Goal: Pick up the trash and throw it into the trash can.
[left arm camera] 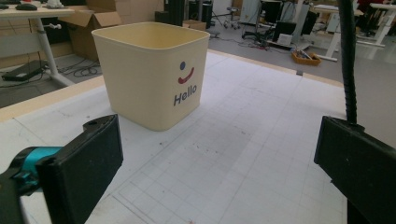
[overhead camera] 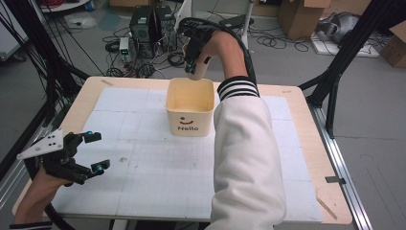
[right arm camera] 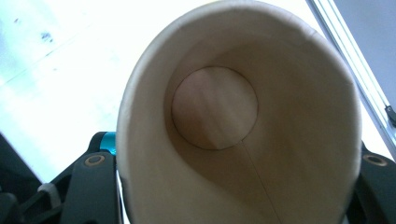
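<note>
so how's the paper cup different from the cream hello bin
The paper cup is round and plain, while the bin is squarish with a smiley and "Hello" printed on one side. The paper cup is much smaller. The paper cup is held up in the right gripper above the far rim of the bin, which stands on the table. Both are pale and look empty.

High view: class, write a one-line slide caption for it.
Right gripper holds a paper cup above the far rim of the cream "Hello" bin; left gripper waits open.
</note>
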`<state>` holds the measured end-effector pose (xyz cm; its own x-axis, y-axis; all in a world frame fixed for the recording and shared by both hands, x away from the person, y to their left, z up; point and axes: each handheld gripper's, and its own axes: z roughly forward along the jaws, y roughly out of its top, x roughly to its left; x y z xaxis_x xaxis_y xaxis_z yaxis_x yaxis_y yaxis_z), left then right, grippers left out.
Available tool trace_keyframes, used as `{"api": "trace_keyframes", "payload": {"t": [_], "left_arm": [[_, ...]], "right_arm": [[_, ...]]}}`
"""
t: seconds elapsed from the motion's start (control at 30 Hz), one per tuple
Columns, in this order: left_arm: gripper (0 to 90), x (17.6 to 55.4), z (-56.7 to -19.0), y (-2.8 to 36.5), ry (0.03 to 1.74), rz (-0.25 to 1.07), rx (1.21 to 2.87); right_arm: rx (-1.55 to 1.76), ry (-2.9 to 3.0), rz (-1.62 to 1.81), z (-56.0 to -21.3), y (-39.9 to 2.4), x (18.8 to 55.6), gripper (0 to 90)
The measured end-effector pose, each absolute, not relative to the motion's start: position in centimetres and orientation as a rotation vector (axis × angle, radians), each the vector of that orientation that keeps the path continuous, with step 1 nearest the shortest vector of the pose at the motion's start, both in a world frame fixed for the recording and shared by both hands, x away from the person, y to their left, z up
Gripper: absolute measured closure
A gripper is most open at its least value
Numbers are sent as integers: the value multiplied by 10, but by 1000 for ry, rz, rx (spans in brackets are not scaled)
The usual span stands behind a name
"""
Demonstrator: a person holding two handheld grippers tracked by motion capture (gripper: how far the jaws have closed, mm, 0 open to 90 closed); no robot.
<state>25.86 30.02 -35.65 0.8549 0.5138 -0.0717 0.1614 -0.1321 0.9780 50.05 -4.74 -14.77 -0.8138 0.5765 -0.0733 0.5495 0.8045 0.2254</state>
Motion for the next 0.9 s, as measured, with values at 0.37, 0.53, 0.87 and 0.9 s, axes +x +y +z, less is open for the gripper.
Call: {"api": "trace_keyframes", "payload": {"t": [0.37, 0.53, 0.87, 0.9], "left_arm": [[17, 259, -358, 301, 530, 326, 1704], [17, 260, -358, 301, 529, 325, 1704], [17, 260, -358, 302, 529, 322, 1698], [17, 260, -358, 302, 529, 322, 1697]], "right_arm": [[928, 2830, 256, -154, -34, 515, 351], [919, 2824, 261, -153, -26, 518, 351], [952, 2817, 241, -172, -26, 523, 349], [958, 2815, 240, -175, -26, 523, 349]]}}
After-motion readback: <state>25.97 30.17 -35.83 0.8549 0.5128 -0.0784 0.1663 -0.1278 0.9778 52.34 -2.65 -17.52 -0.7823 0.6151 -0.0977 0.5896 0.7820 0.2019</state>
